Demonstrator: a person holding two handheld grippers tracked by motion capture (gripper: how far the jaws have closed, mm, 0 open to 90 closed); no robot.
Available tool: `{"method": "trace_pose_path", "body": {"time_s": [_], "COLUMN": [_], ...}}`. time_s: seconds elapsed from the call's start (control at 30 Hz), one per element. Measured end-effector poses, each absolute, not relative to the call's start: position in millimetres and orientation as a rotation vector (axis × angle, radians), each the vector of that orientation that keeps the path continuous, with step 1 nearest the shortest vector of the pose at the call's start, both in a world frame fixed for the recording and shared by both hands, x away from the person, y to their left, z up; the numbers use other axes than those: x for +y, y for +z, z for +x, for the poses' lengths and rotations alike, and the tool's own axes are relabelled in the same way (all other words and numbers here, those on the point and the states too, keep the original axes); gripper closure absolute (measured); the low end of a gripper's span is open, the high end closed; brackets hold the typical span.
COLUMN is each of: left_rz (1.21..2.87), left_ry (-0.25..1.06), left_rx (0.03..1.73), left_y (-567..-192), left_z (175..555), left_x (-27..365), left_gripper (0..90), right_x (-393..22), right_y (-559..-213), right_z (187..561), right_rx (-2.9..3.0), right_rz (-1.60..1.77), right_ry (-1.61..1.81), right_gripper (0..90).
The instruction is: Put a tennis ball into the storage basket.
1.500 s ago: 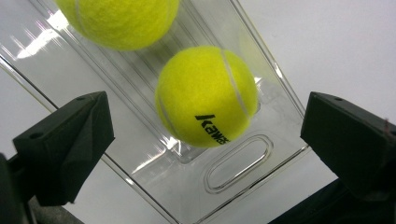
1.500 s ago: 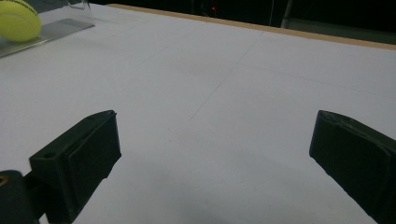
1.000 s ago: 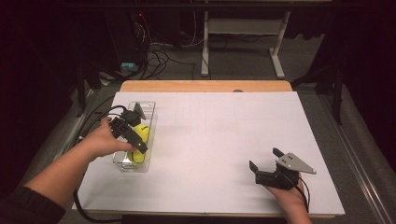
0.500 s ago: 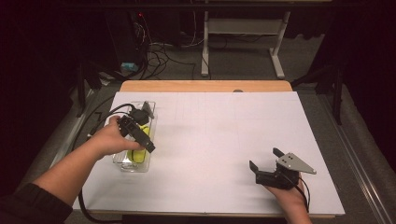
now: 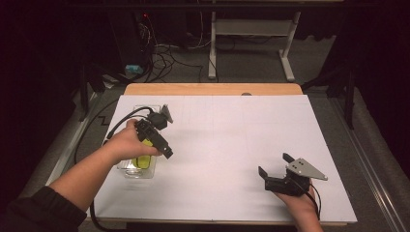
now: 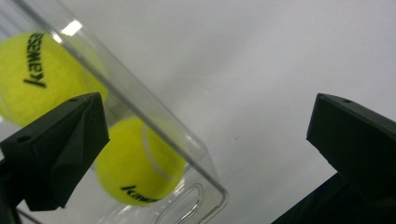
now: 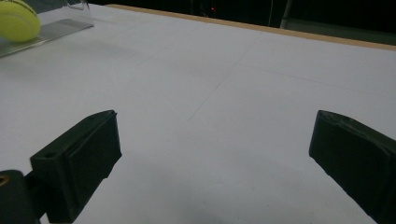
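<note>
A clear plastic bin (image 5: 129, 170) stands at the table's left side and holds yellow tennis balls (image 5: 142, 161). A hand holds my left gripper (image 5: 159, 138) just above the bin's right rim, its jaws open and empty. In the left gripper view the bin's clear wall (image 6: 154, 126) runs between the jaws of the left gripper (image 6: 205, 122), with two tennis balls (image 6: 140, 164) behind it; the upper ball (image 6: 39, 70) reads "kawasaki". My right gripper (image 5: 273, 164) rests open near the front right of the table, nothing between its jaws (image 7: 210, 135).
White paper (image 5: 227, 140) covers the table, with a wooden strip (image 5: 212, 89) along the far edge. In the right gripper view, a tennis ball (image 7: 16, 21) and the bin (image 7: 70, 25) lie far off at top left. Cables and a desk frame stand on the floor beyond.
My left gripper has drifted right, from over the bin's middle to over its right rim. The right gripper has stayed put.
</note>
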State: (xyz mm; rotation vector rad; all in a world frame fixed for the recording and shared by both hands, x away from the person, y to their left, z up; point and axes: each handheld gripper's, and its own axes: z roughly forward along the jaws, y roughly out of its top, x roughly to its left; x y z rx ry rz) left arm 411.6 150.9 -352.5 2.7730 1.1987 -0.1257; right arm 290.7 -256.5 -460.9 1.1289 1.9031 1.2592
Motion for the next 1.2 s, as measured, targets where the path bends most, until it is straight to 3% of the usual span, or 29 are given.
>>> {"method": "trace_pose_path", "body": {"time_s": [0.67,1.2], "left_rz": [2.784,2.754], "left_ry": [-0.164,-0.215], "left_rx": [1.076,1.013], "left_y": [-352,-364], "left_z": [408,404], "left_x": [95,74], "left_gripper": [0.0,0.0], "right_x": [-257,-257], "right_y": [-460,-460], "right_z": [290,290], "right_rx": [1.903,1.9], "right_rz": [1.124,1.127], "right_ry": [1.259,1.262], "right_gripper": [2.3,2.5]}}
